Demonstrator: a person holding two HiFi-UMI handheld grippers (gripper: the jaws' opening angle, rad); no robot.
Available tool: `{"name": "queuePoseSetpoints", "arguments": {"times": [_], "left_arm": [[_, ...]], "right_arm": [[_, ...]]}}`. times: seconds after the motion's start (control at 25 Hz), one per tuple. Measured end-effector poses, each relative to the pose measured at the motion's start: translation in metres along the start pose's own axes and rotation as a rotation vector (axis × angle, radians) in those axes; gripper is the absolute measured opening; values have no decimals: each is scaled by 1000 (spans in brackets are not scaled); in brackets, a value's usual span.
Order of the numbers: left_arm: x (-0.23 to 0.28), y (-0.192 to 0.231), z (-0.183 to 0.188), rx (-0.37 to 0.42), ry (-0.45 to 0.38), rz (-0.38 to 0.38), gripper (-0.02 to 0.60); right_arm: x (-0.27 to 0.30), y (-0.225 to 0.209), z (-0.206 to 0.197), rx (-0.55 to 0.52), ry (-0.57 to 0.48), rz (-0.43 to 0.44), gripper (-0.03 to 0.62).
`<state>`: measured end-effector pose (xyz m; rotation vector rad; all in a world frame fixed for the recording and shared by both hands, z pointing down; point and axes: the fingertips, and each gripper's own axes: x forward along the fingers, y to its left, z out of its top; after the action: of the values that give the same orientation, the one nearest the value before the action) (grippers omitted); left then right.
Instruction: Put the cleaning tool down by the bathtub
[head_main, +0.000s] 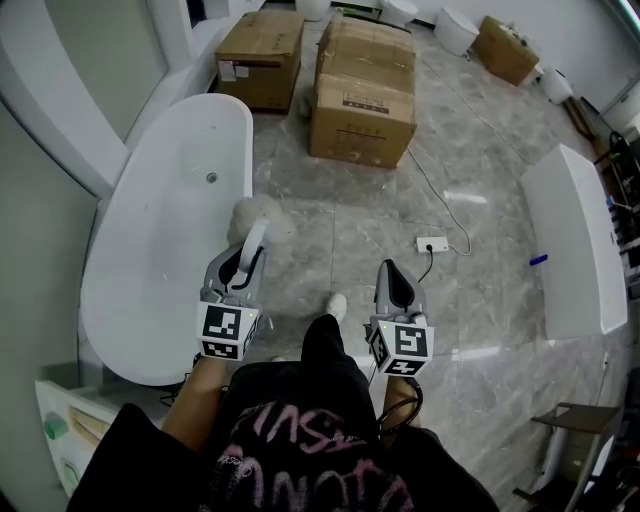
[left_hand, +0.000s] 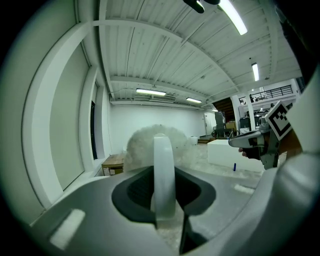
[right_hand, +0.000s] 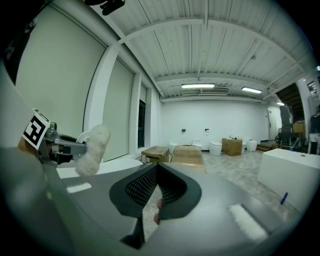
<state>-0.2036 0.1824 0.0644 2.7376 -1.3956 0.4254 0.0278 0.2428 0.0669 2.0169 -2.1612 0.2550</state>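
Observation:
The cleaning tool is a fluffy white pad (head_main: 262, 222) on a curved white handle (head_main: 252, 246). My left gripper (head_main: 240, 268) is shut on that handle and holds the pad over the floor just right of the white bathtub (head_main: 170, 240). In the left gripper view the handle (left_hand: 163, 175) stands between the jaws with the fluffy pad (left_hand: 155, 145) beyond it. My right gripper (head_main: 395, 290) is shut and holds nothing, level with the left one and farther right. The right gripper view shows the tool's pad (right_hand: 92, 150) and the left gripper (right_hand: 67, 146) at its left.
Cardboard boxes (head_main: 362, 95) stand on the grey tiled floor ahead, one more (head_main: 260, 55) by the tub's far end. A power strip (head_main: 432, 243) with its cable lies on the floor. A second white tub (head_main: 575, 240) stands at the right. My foot (head_main: 338, 305) shows between the grippers.

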Motion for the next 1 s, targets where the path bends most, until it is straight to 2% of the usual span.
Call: {"name": "queuePoseSetpoints", "arguments": {"times": [0.36, 0.6, 0.84, 1.0], "left_arm": [[109, 4, -7, -21, 92, 21, 83], [178, -3, -5, -4, 149, 32, 83], [220, -6, -5, 9, 204, 50, 83], [232, -3, -12, 21, 236, 78, 83]], "right_arm": [[99, -68, -18, 42, 85, 31, 17], [161, -119, -21, 68, 120, 55, 17], [207, -150, -27, 82, 152, 93, 17], [227, -154, -35, 83, 180, 137, 17]]}}
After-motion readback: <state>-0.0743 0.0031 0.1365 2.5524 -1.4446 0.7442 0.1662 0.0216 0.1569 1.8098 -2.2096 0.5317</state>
